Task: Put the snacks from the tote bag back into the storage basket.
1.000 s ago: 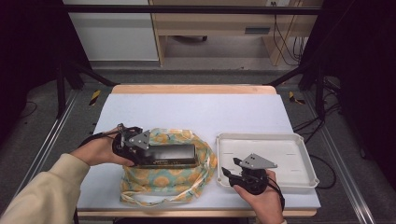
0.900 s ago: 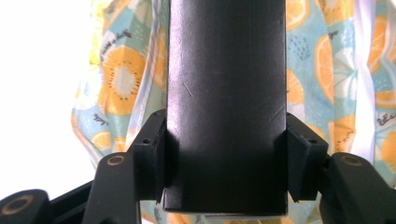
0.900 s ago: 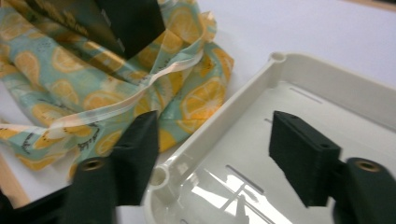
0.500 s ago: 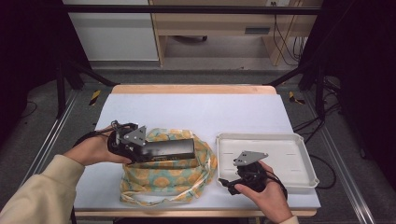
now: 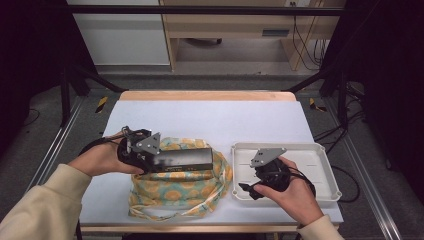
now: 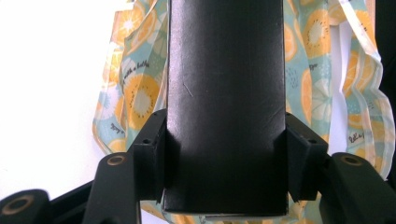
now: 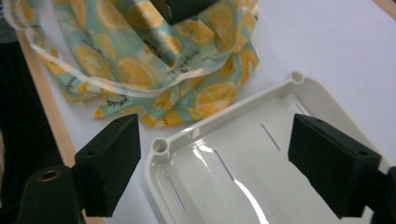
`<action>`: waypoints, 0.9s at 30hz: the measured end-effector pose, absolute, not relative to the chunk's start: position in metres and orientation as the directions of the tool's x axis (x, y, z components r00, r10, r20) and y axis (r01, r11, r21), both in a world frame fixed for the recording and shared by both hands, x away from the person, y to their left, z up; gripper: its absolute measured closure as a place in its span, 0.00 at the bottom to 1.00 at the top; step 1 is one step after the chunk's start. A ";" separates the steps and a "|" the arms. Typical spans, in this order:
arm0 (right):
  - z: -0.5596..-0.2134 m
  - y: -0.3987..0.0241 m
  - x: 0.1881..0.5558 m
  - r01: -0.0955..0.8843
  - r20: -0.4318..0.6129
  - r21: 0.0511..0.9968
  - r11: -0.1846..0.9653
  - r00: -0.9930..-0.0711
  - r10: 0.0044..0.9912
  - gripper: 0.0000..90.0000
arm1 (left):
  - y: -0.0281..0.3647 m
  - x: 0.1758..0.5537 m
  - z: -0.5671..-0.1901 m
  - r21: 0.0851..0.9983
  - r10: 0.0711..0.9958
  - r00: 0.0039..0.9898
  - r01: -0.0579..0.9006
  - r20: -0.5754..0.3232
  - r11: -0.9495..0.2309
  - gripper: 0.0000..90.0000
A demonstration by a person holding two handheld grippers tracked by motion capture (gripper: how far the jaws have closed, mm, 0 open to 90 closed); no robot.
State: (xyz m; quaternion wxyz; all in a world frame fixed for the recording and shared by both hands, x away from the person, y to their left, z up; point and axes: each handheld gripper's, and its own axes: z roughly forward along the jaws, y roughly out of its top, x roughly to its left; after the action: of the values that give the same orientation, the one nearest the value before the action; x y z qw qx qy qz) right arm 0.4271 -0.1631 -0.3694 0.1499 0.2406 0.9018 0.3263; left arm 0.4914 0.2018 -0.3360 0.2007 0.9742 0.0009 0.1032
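Black box [image 6: 226,107] lies above the lemon-print bag [image 5: 175,192], clamped in the left gripper [image 5: 150,162]. Right gripper [image 7: 215,163], jaws just opened and empty, hovers right of the bag, over the white tray [image 5: 325,165].

box [image 6: 226,102]: plain black, held in my left gripper [image 6: 226,158], which has black pads
bag [image 5: 177,187]: light blue-green cloth with orange and yellow fruit slices on it, pale strap
tray [image 7: 299,100]: shiny cream white
my right gripper [image 7: 215,168]: black pads, grey plate on top
table cover [image 5: 210,117]: pale bluish white
table edge [image 5: 205,95]: light wood
my sleeves [image 5: 35,205]: cream
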 end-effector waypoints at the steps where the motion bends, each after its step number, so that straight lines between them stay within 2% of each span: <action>1: -0.366 -0.162 0.427 0.325 -0.118 0.655 0.682 -0.848 0.517 0.21 | 0.200 0.491 -0.334 0.382 0.034 0.978 -0.048 0.206 -0.923 0.47; 16: -0.334 -0.145 0.455 0.210 -0.129 0.592 0.778 -0.928 0.349 0.17 | 0.170 0.495 -0.331 0.382 -0.011 0.981 -0.084 0.191 -0.920 0.47; 22: -0.323 -0.137 0.460 0.171 -0.139 0.562 0.809 -0.945 0.296 0.19 | 0.160 0.492 -0.331 0.364 0.003 0.980 -0.071 0.199 -0.929 0.47; 27: -0.328 -0.131 0.459 0.160 -0.140 0.543 0.824 -0.951 0.276 0.19 | 0.152 0.487 -0.334 0.319 0.002 0.980 -0.063 0.200 -0.946 0.47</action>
State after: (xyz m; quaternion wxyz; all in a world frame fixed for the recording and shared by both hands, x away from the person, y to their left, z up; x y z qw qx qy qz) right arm 0.4586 -0.1309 -0.3276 0.1066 0.1148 0.9491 0.2733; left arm 0.4868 0.1518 -0.3341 0.1639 0.9813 -0.0158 0.0992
